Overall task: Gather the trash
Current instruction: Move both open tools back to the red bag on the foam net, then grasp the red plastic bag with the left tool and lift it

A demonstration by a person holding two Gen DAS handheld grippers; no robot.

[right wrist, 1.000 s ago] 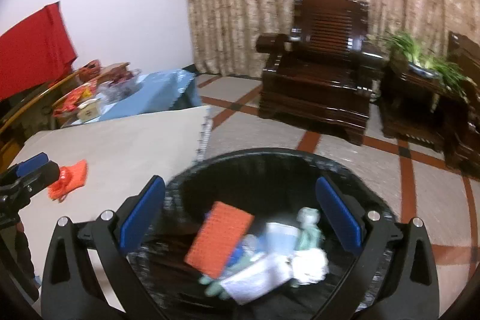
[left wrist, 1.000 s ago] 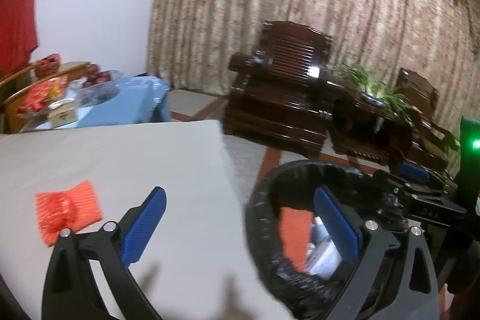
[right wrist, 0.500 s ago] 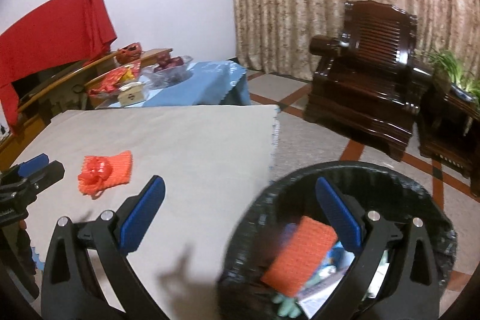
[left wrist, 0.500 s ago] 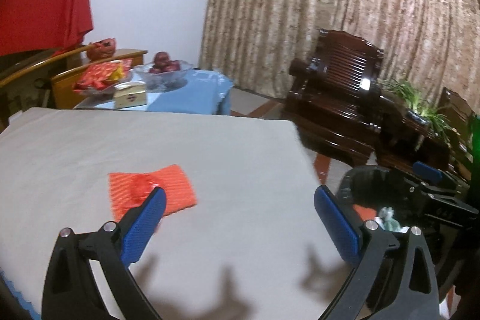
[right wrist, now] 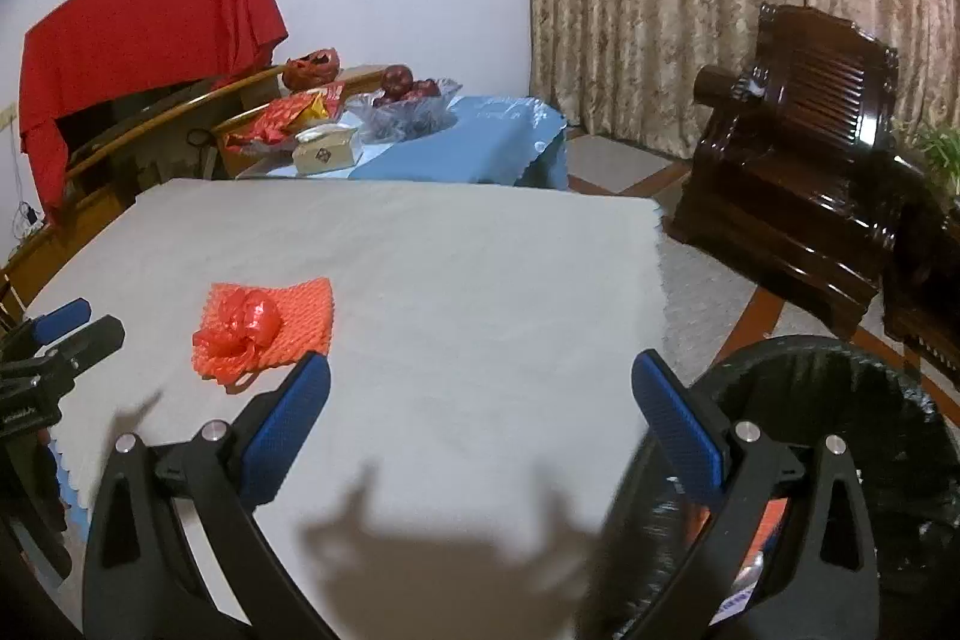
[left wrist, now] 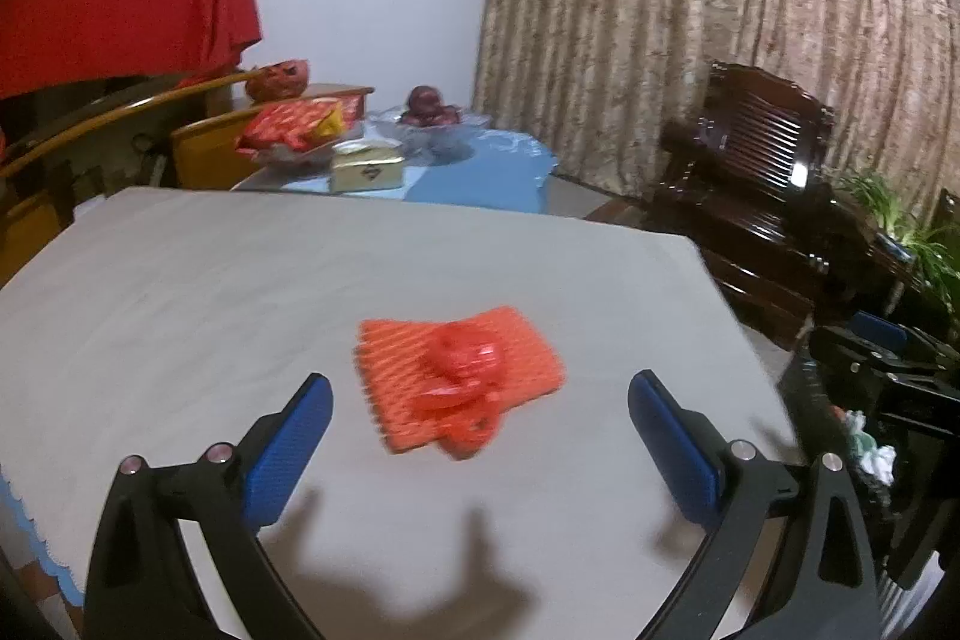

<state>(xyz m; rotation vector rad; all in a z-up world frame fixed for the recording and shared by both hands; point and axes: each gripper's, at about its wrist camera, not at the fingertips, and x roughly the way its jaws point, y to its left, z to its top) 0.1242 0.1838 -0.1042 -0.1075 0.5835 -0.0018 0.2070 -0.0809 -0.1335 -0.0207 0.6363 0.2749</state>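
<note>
Your left gripper hangs spread wide and empty over the grey table, and its camera puts the orange foam net almost dead ahead, lying flat on the cloth just beyond and between the two blue pads. A crumpled red plastic bag sits on top of the net, touching it (the edges are smeared by blur here, so the right wrist view gives you the cleaner outline).

Your right gripper is likewise released, nothing between its jaws. Only its view shows the black-lined trash bin properly: it stands on the floor off the table's right edge, partly behind your right finger, with a patch of orange trash visible inside. The left view catches only a sliver of the bin's contents, some whitish scraps, at the far right.

Each camera also sees the other tool: the right gripper's blue tip shows at the right of the left view, the left gripper's at the left of the right view.

Count: two grippers, one net, one red bag, one bin. Behind the table stand one blue-clothed side table, one fruit bowl, one tissue box and a dark wooden armchair.
</note>
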